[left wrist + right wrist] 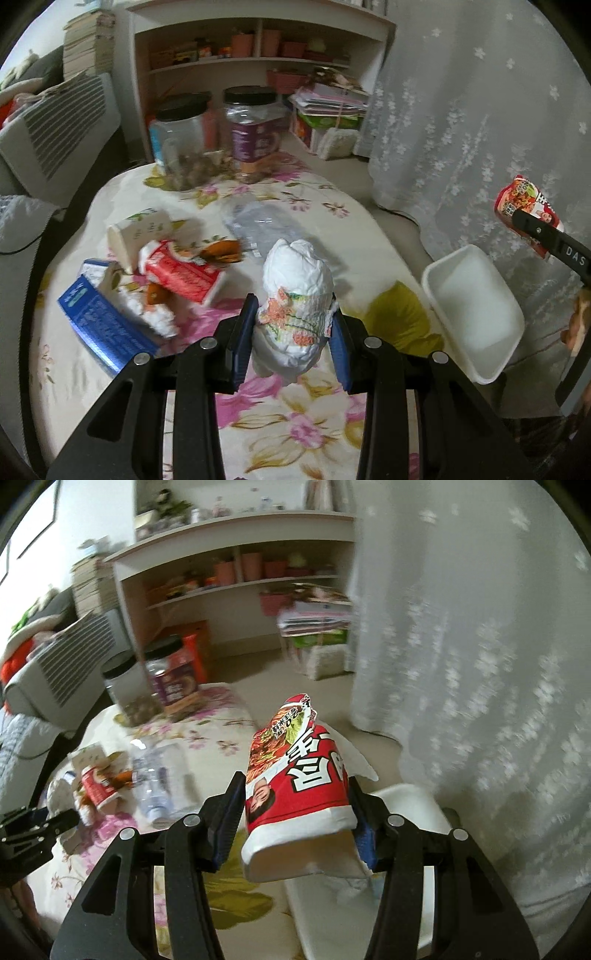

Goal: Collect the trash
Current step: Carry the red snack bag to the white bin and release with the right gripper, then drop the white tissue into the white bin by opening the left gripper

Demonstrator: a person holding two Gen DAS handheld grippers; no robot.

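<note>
My left gripper [293, 317] is shut on a crumpled white paper wad with a floral print [295, 288], held just above the flowered table [303, 424]. My right gripper [297, 801] is shut on a torn red and white noodle cup [295, 782] and holds it in the air over a white foam tray [406, 801]. That cup [528, 210] and the tray [472, 306] also show at the right of the left wrist view. More trash lies at the table's left: a red cup [181, 273], a blue carton [107, 325], a paper cup [140, 229] and a crushed clear bottle [258, 225].
Two black-lidded jars [251, 129] stand at the table's far edge. A shelf unit [258, 55] is behind them, a white lace curtain [480, 129] to the right, and a white heater [55, 133] to the left. The left gripper [33, 823] shows at the right wrist view's left edge.
</note>
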